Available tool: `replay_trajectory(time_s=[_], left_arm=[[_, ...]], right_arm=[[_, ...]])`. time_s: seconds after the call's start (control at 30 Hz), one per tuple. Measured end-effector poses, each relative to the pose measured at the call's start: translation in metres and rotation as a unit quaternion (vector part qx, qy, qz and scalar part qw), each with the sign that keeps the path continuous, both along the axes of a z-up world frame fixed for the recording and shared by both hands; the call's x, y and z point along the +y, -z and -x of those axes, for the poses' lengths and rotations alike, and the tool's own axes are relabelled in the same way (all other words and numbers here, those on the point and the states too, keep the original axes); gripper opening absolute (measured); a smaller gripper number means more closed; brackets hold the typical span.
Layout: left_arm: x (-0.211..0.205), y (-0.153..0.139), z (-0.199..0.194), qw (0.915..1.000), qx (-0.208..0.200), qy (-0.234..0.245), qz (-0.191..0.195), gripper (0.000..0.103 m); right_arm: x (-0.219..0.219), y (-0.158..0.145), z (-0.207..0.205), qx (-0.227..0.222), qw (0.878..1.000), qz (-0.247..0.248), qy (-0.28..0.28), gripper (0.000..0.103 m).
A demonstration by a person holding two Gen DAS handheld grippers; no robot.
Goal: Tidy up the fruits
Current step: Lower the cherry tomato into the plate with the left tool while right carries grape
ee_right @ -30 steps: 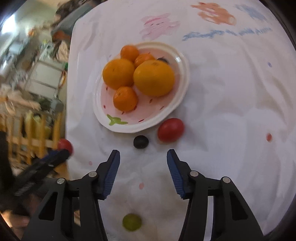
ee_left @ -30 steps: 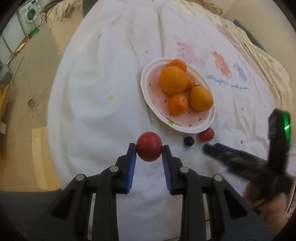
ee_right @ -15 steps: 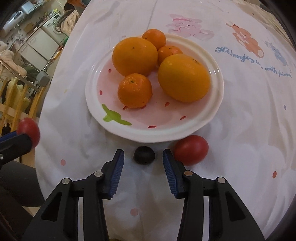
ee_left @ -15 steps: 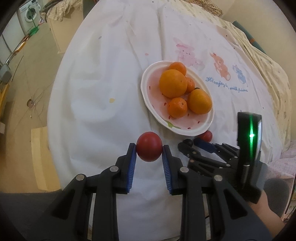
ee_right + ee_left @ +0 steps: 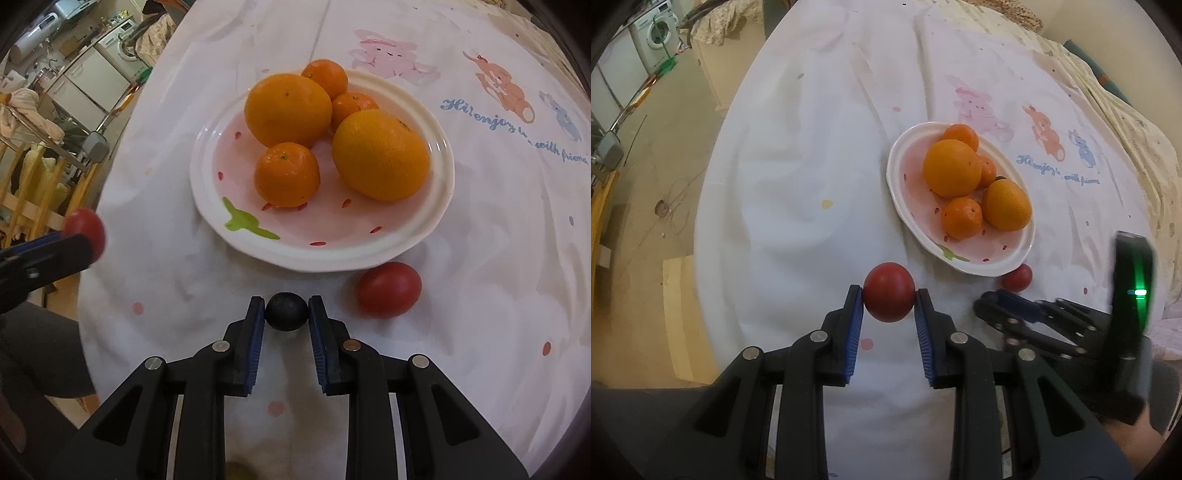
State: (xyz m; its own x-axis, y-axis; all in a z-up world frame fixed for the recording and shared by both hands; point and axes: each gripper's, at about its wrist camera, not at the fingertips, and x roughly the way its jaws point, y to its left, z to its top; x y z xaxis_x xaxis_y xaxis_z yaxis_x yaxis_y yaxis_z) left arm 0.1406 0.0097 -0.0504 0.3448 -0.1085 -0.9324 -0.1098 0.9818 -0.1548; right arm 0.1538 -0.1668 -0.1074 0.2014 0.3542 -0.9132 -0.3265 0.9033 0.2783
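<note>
Pinching the small dark round berry [image 5: 287, 311] just before the white oval plate [image 5: 441, 147] with my right jaws, left jaws clamping a round red tomato [image 5: 889, 291], I should squeeze gently and lift straight.

On the tablecloth [image 5: 498, 229], one plate [image 5: 441, 155] holding five oranges [image 5: 380, 155]. Just before plate's near rim, a small dark fruit [image 5: 287, 311] between right gripper [image 5: 287, 314] pads. Right of it, near the rim, a tomato [image 5: 388, 290]. Left, apart from plate, second tomato [image 5: 889, 291] between left gripper [image 5: 889, 295] pads.
</note>
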Motion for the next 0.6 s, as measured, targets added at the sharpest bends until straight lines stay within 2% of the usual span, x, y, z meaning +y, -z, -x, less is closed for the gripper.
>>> replay_trajectory(time_s=[0.3, 0.37, 0.47, 0.6], left_arm=[[0.002, -0.003, -0.01, 1.0, 0.005, -0.001, 0.001, 0.024], [0.001, -0.013, -0.015, 1.0, -0.007, 0.002, 0.003, 0.024], [-0.003, -0.026, -0.026, 0.9994, -0.029, 0.012, -0.015, 0.024], [-0.009, -0.025, -0.048, 0.9992, -0.021, 0.025, -0.024, 0.024]], right_arm=[[-0.048, -0.058, 0.005, -0.043, 0.998, -0.051, 0.015, 0.026], [-0.048, -0.064, -0.004, -0.052, 0.997, -0.056, 0.02, 0.026], [-0.065, -0.076, -0.016, -0.065, 0.996, -0.061, 0.03, 0.025], [-0.073, -0.087, -0.041, -0.078, 0.994, -0.064, 0.042, 0.026]])
